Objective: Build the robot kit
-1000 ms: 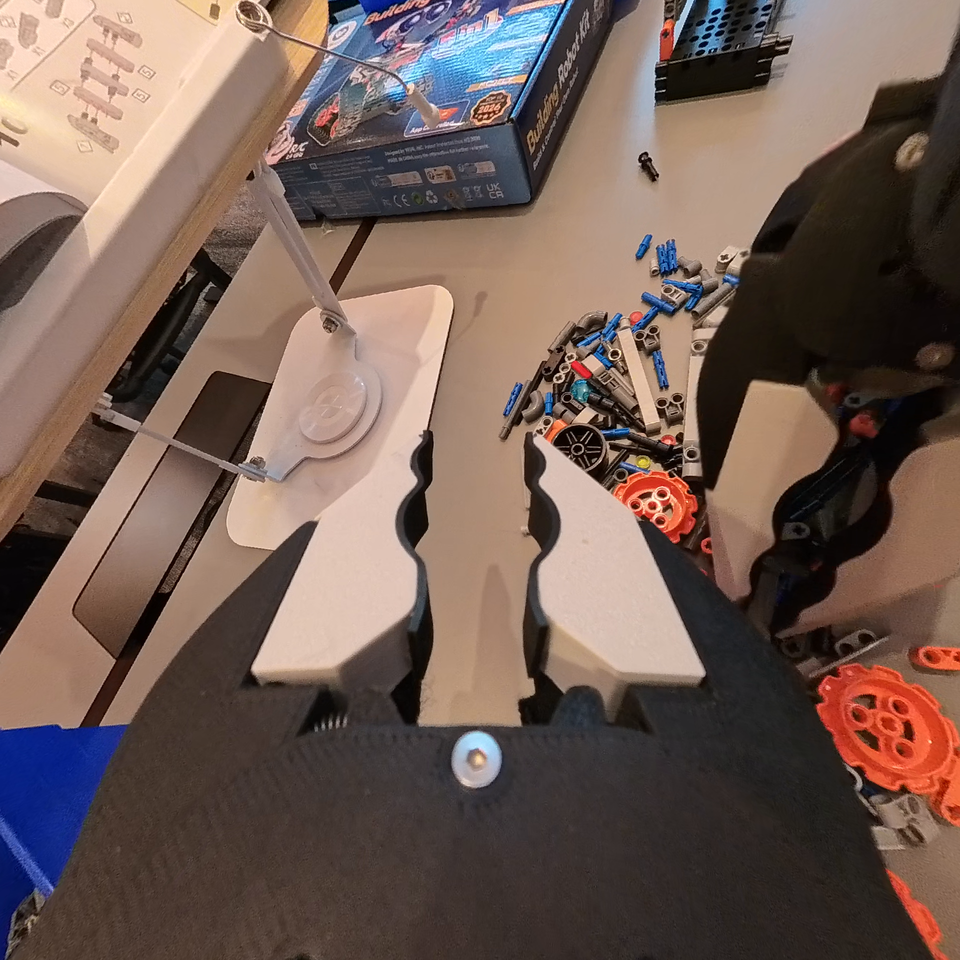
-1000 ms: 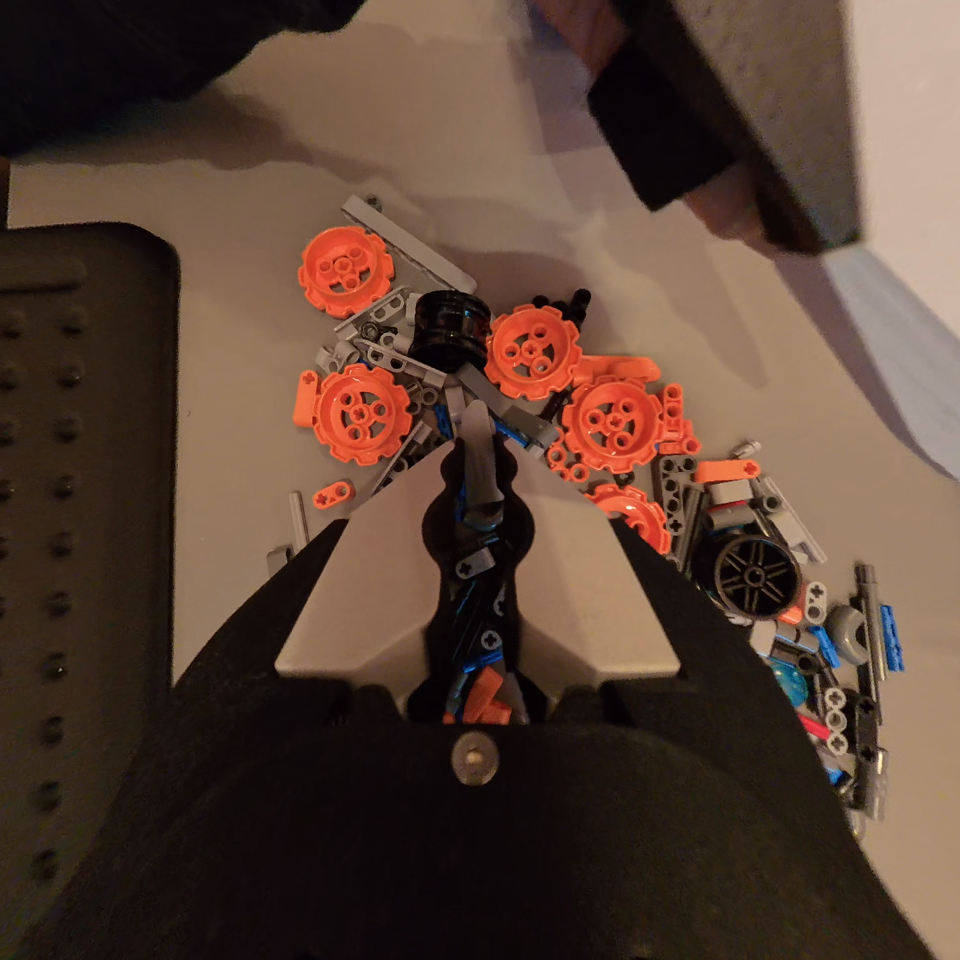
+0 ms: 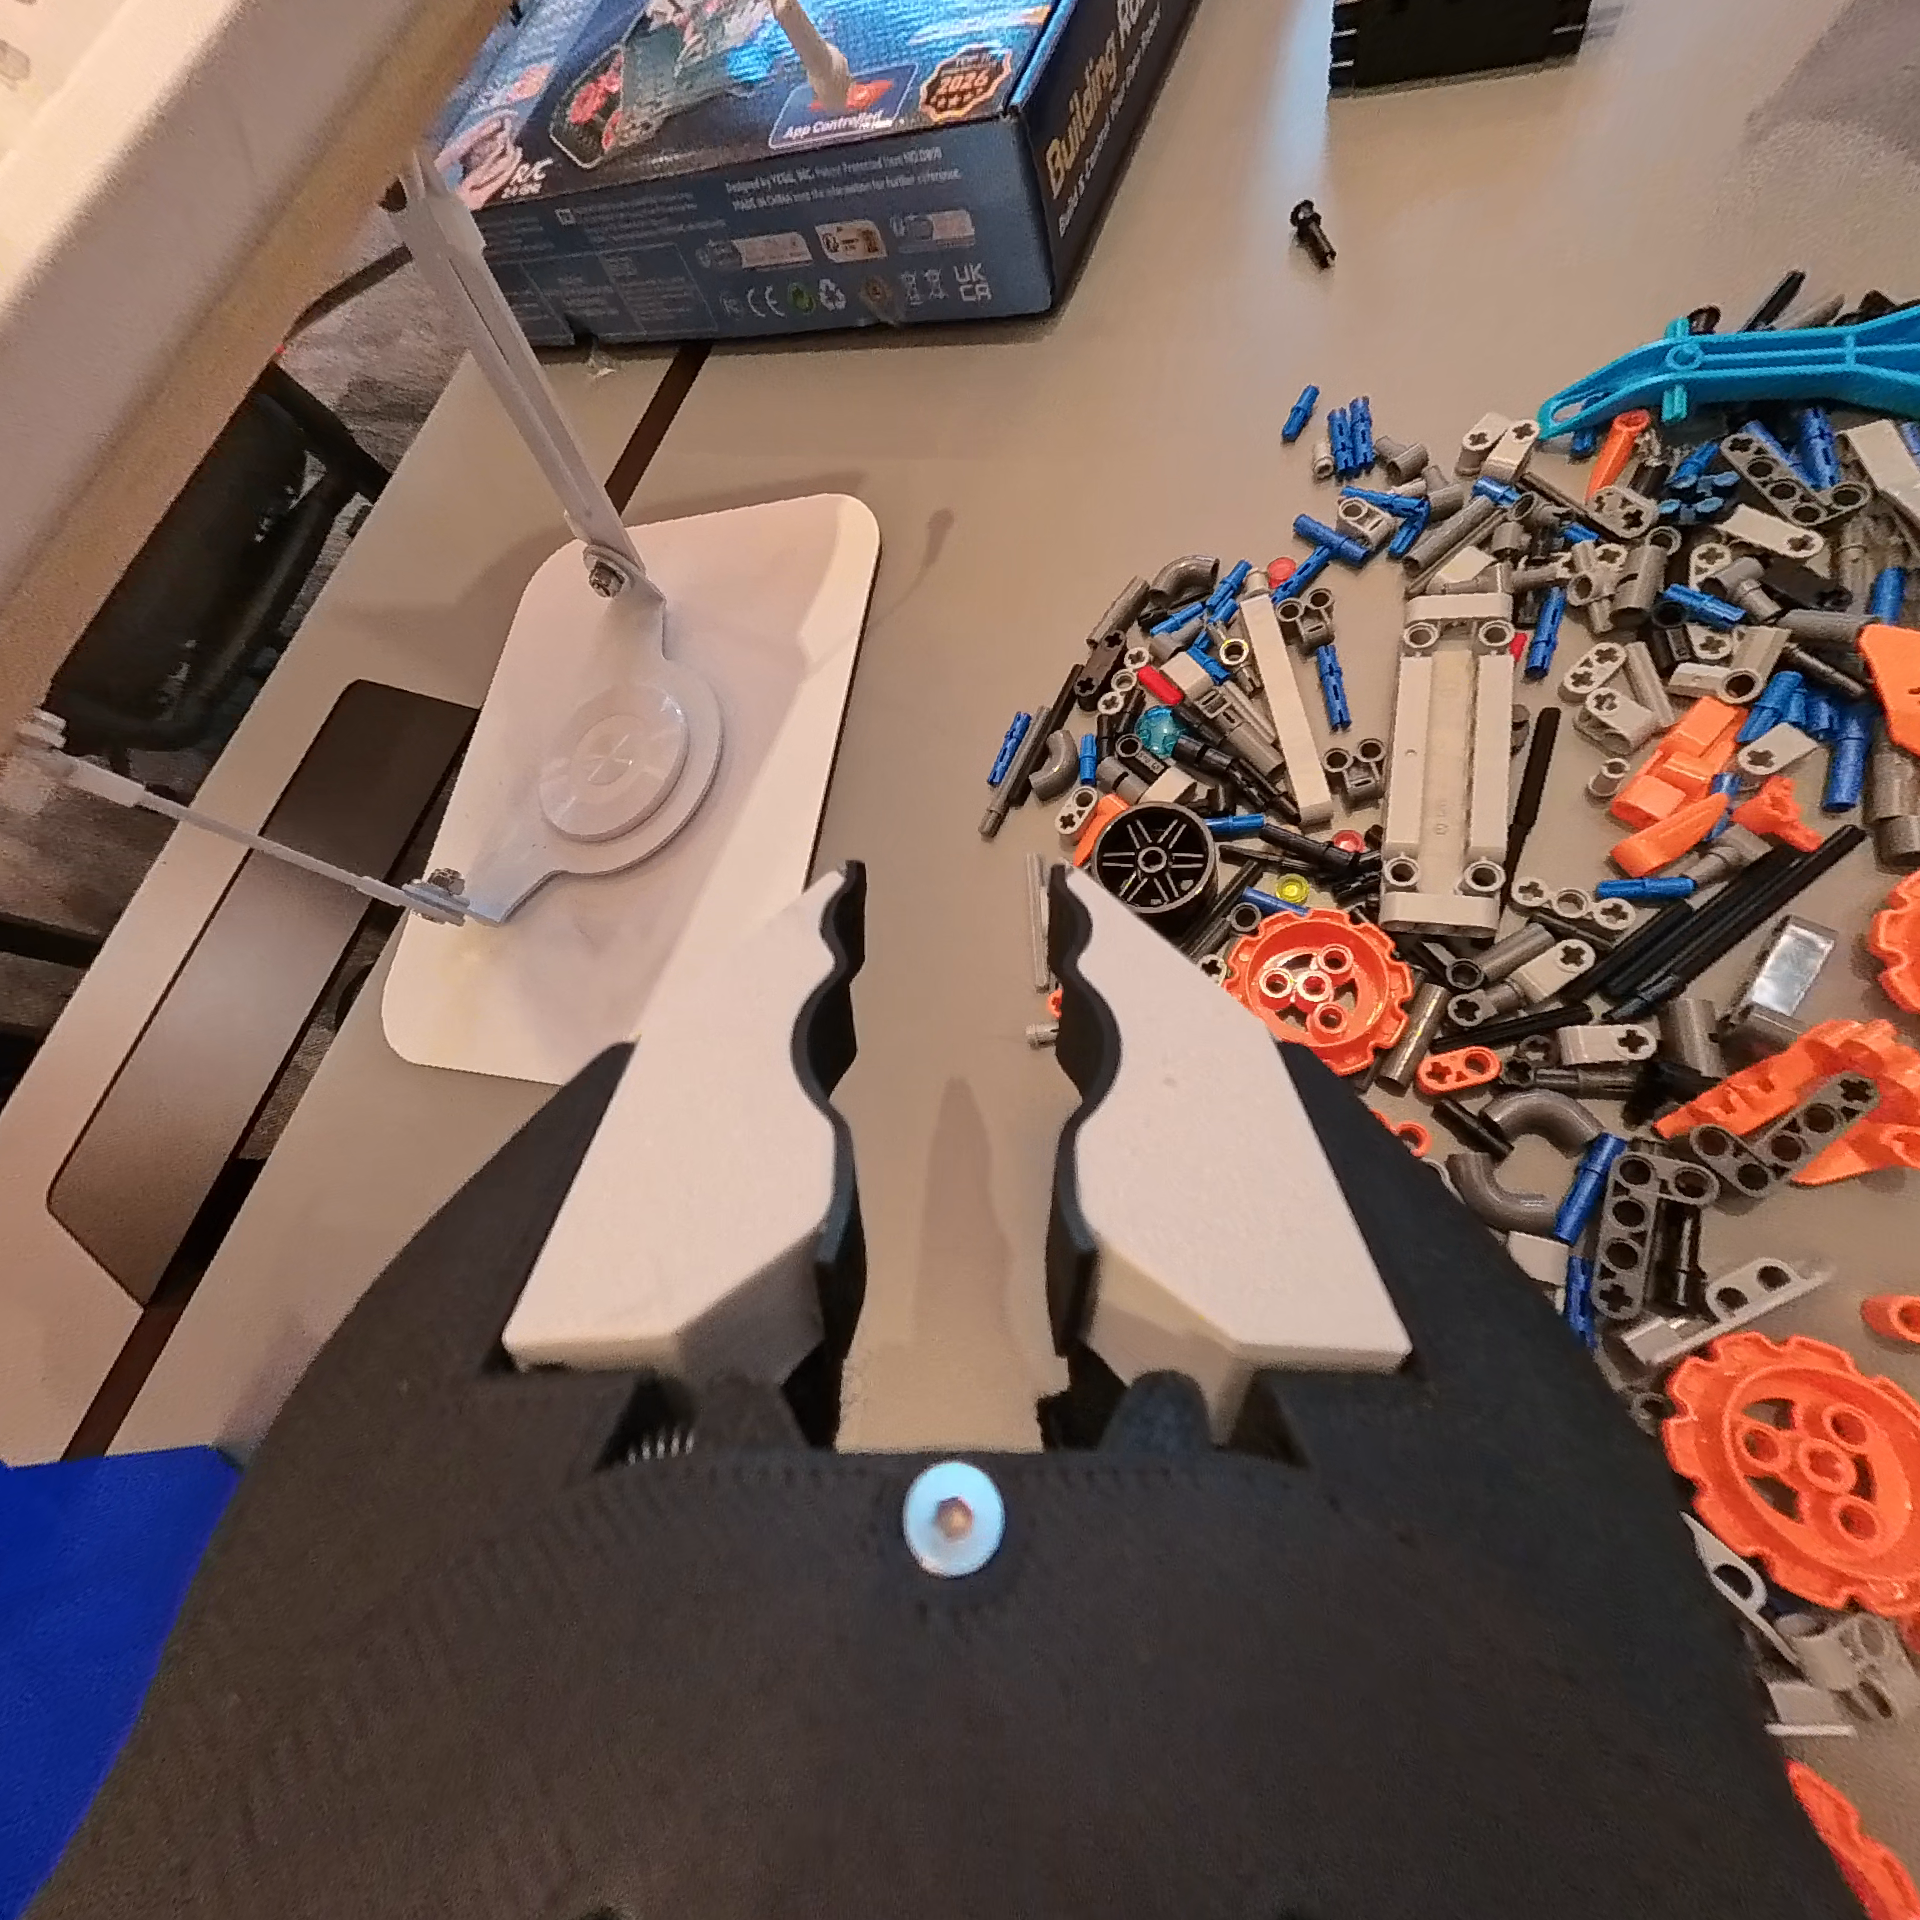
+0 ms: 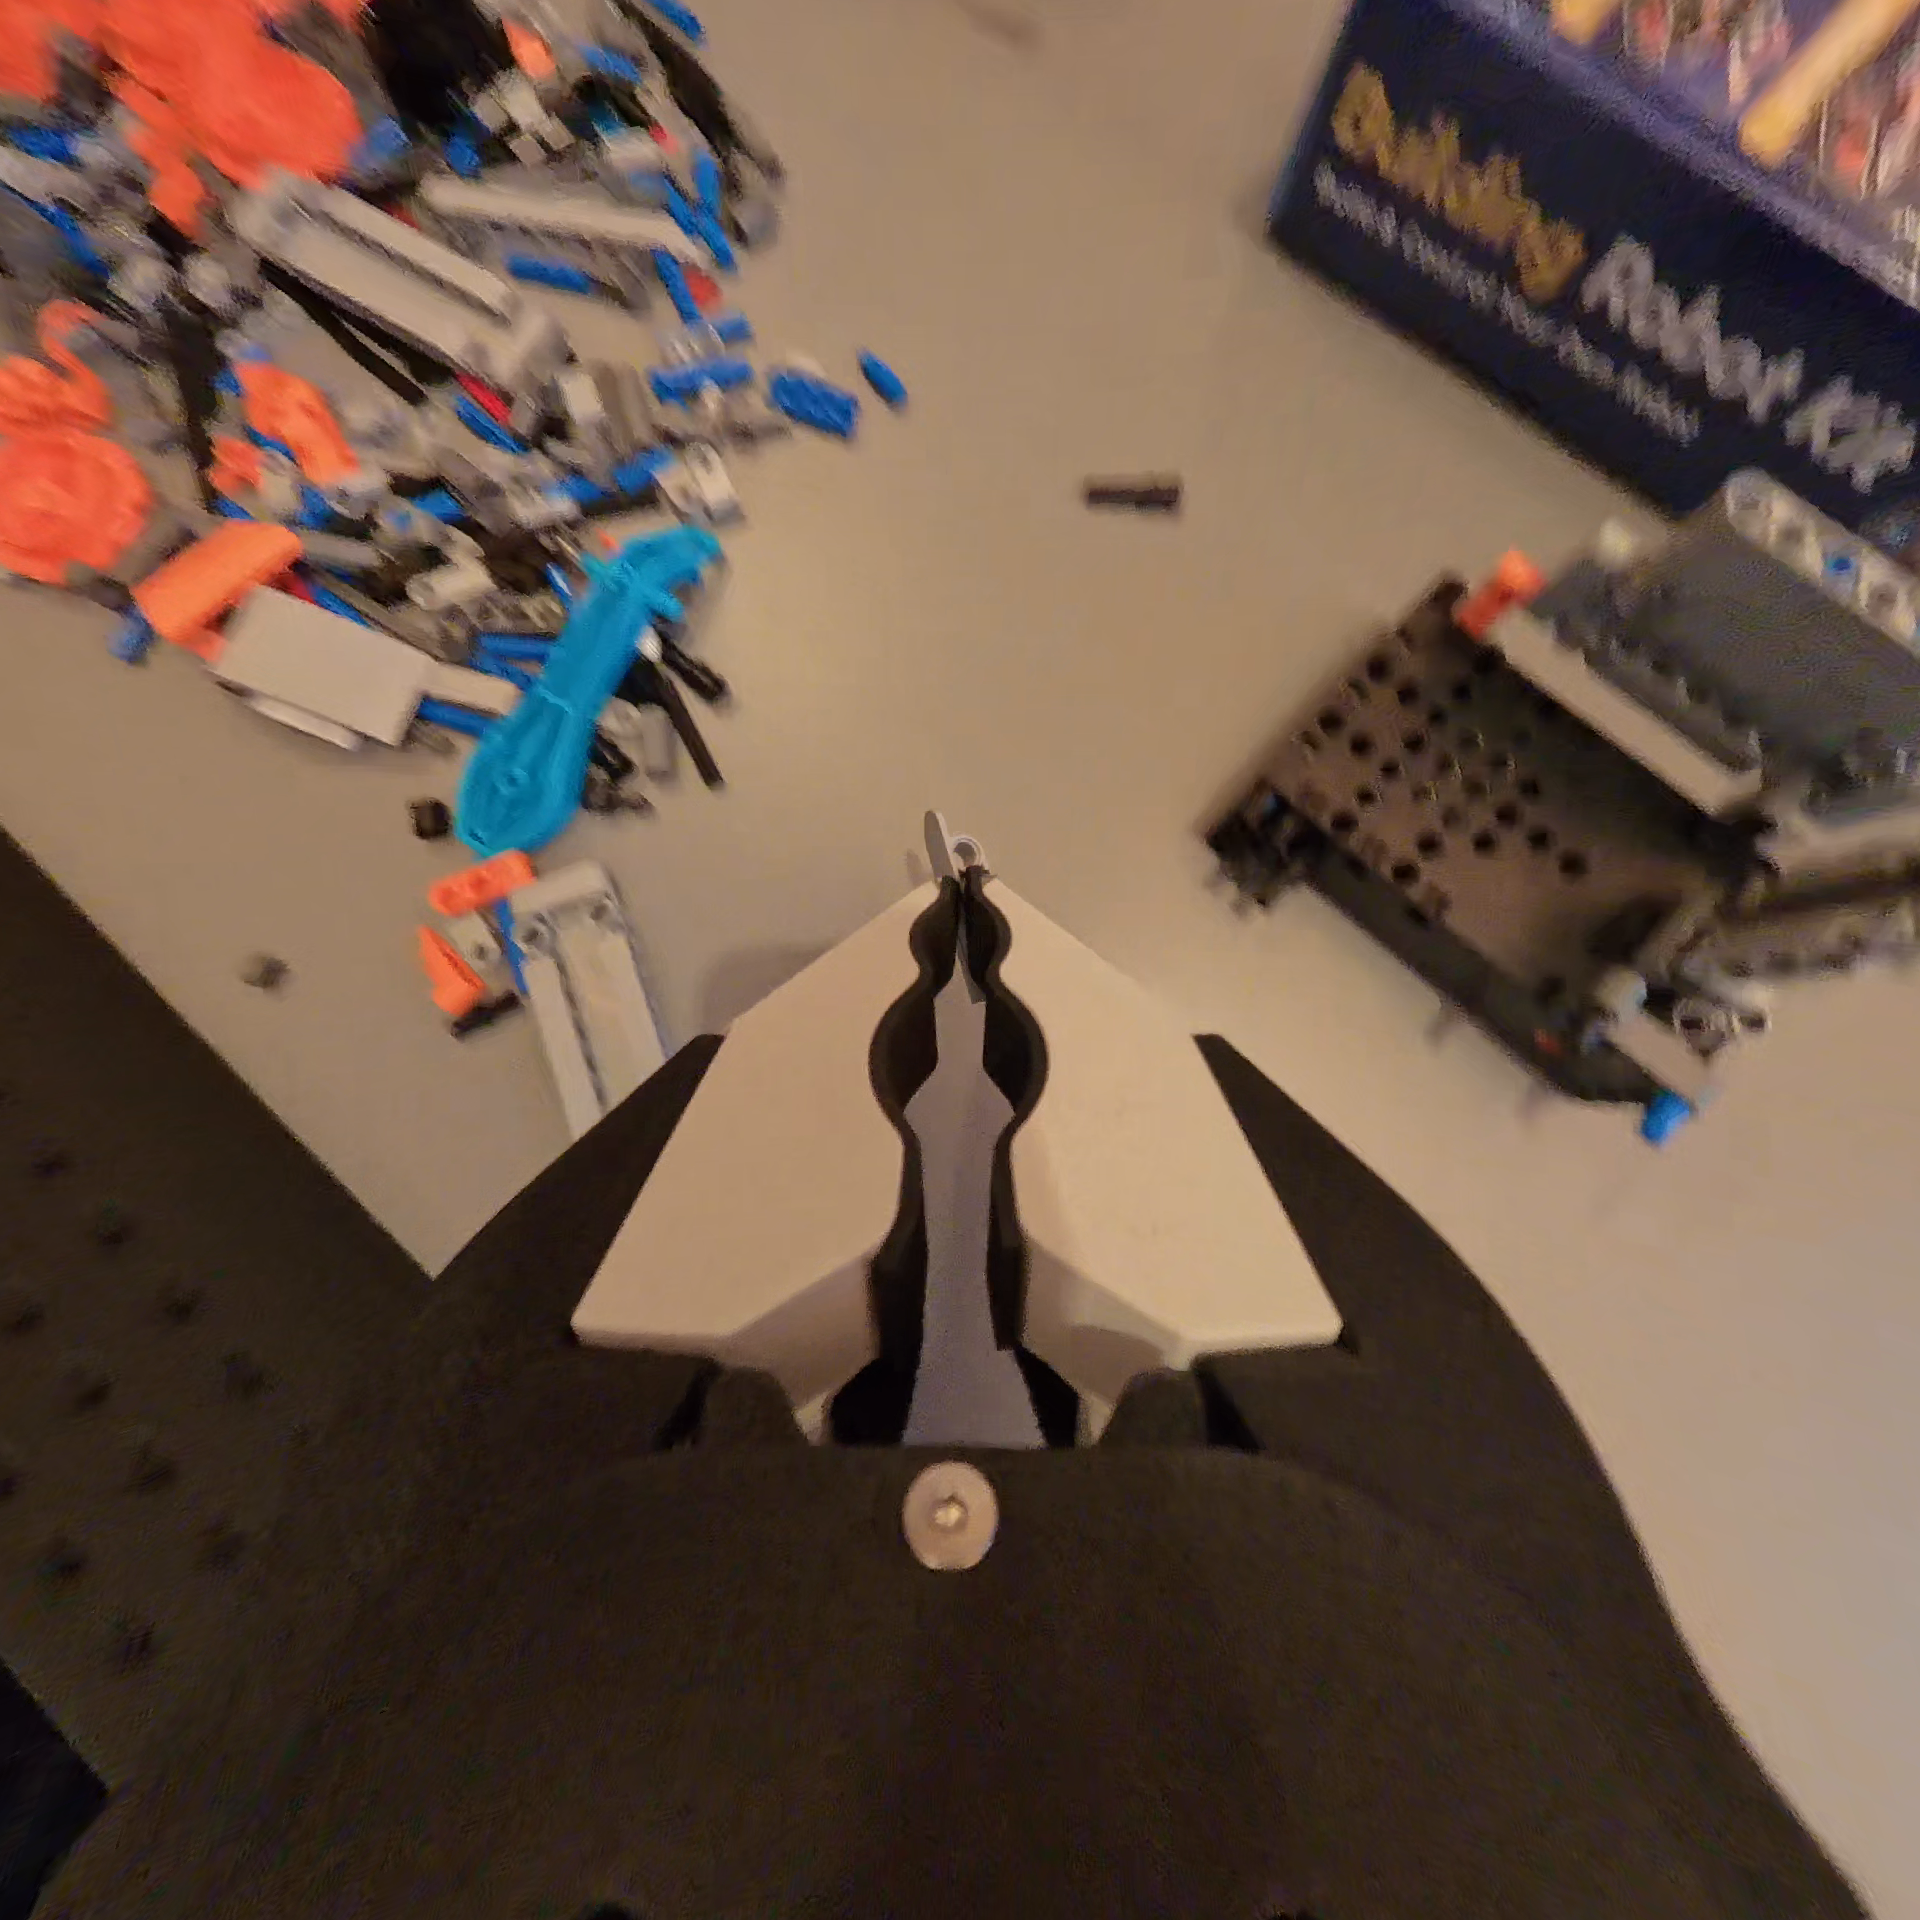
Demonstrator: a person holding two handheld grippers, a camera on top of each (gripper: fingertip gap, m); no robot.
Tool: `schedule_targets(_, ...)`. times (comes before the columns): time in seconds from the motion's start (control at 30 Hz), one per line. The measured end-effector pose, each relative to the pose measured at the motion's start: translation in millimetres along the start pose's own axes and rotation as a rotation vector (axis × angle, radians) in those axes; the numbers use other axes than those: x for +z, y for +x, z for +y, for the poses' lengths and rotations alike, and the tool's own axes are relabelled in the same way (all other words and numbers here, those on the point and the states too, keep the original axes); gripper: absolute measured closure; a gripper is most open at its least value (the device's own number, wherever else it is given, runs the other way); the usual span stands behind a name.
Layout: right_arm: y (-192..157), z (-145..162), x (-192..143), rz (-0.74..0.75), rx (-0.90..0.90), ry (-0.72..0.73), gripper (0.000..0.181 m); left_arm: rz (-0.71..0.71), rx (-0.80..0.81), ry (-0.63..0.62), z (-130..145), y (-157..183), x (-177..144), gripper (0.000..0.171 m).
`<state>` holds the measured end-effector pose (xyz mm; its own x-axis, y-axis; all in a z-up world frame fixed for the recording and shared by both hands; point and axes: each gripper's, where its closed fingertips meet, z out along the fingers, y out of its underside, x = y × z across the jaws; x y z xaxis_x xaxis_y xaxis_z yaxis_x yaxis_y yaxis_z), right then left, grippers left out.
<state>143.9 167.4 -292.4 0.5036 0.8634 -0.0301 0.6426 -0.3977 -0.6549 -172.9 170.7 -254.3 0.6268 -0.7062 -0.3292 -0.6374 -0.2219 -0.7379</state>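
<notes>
Left hand-held gripper [image 3: 951, 914], jaws apart and empty, poised low over bare bench [image 3: 1039, 436] between white stand base [image 3: 665, 748] and parts pile [image 3: 1475, 810]. Right hand-held gripper [image 4: 958, 883], pinched nearly closed on small grey piece [image 4: 943, 840], raised above bench between pile and black studded assembly [image 4: 1475, 831]. Blue kit box [image 3: 790, 218] at far edge. Within pile, in falling size: orange gears [image 3: 1317, 987], long grey beams [image 3: 1446, 758], teal lever tool [image 4: 582, 691], black wheel [image 3: 1153, 858], blue pins [image 3: 1340, 426]. Lone black pin [image 4: 1132, 491] apart on open bench. Right view blurred; grey piece's exact shape not clear.
</notes>
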Motion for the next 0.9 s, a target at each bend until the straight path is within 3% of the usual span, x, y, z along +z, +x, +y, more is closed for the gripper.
schedule_targets(0.13, 15.9, 30.0, -2.7, 0.040, 0.083, -0.055, 0.181, 0.003, 0.000, 0.000, -0.2, 0.7, 0.2, 0.140)
schedule_targets(0.27, 11.7, 42.3, -0.6, 0.055, 0.042, -0.095, 0.181, 0.006, -0.003, -0.005, 1.7, 1.0, 1.8, 0.140)
schedule_targets(0.4, 9.6, 37.8, -2.0, 0.087, 0.005, -0.109, 0.166, 0.008, -0.002, -0.007, 1.7, 1.8, 2.6, 0.140)
schedule_targets(0.47, 4.0, 16.1, -6.5, 0.123, -0.038, -0.067, 0.164, 0.011, -0.006, -0.001, 0.4, 2.3, 2.6, 0.139)
schedule_targets(0.53, -28.1, -15.8, -2.0, 0.055, -0.114, -0.018, 0.164, 0.016, -0.007, -0.002, 0.7, 3.4, 3.6, 0.140)
schedule_targets(0.7, -147.6, -96.1, 36.2, -0.230, -0.337, 0.096, 0.164, 0.013, -0.001, -0.007, 1.6, 3.7, 3.8, 0.139)
schedule_targets(0.9, -233.4, -134.1, 89.2, -0.402, -0.488, 0.081, 0.161, 0.015, 0.002, -0.002, 1.2, 4.3, 2.7, 0.140)
